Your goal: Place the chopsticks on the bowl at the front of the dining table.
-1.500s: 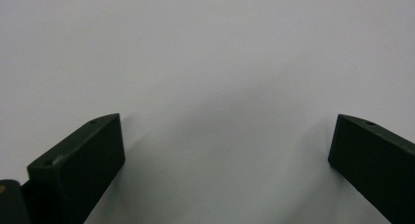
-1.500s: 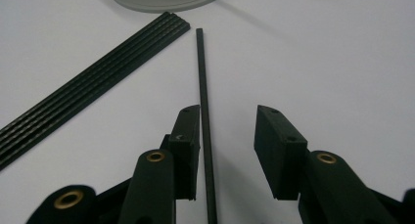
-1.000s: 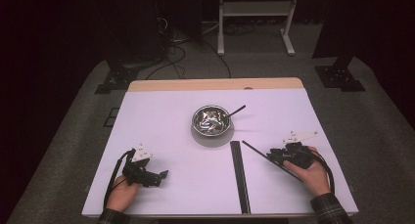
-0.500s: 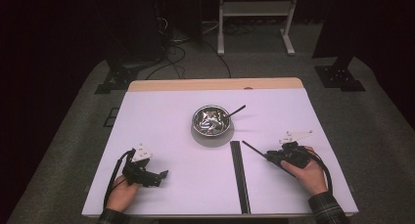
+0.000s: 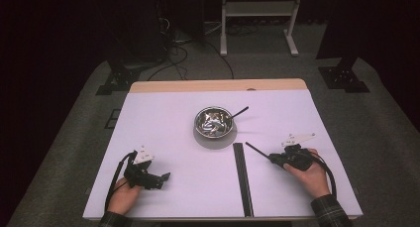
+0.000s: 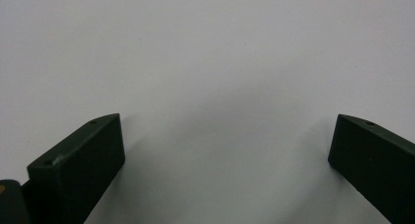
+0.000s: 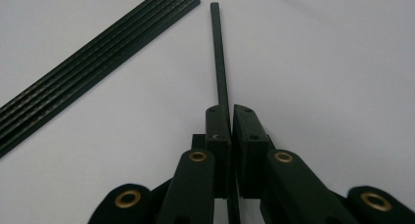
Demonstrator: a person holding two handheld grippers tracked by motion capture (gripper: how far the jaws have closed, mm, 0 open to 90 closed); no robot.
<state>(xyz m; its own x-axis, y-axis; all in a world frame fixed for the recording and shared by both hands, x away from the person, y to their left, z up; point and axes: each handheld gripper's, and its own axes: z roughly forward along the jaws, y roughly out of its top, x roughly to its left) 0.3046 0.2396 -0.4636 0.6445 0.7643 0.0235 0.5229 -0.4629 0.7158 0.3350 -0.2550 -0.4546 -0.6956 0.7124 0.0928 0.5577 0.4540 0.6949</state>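
Stick (image 7: 221, 62) lies beside rods (image 7: 93, 62), bowl (image 5: 214, 123) beyond.

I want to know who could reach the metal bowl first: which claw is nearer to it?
Right, though not by much. The right claw, shut on a thin black stick, sits just right of and below the bowl. The left claw, open, lies farther down-left.

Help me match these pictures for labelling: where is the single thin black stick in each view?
High view: stick lower right, pointing up-left from the right hand-held gripper, whose jaws have just been closing on it.
Right gripper view: centre, rising from shut jaws.
Left gripper view: white table between open jaws.
Shared landmark: black strip bundle left of it.
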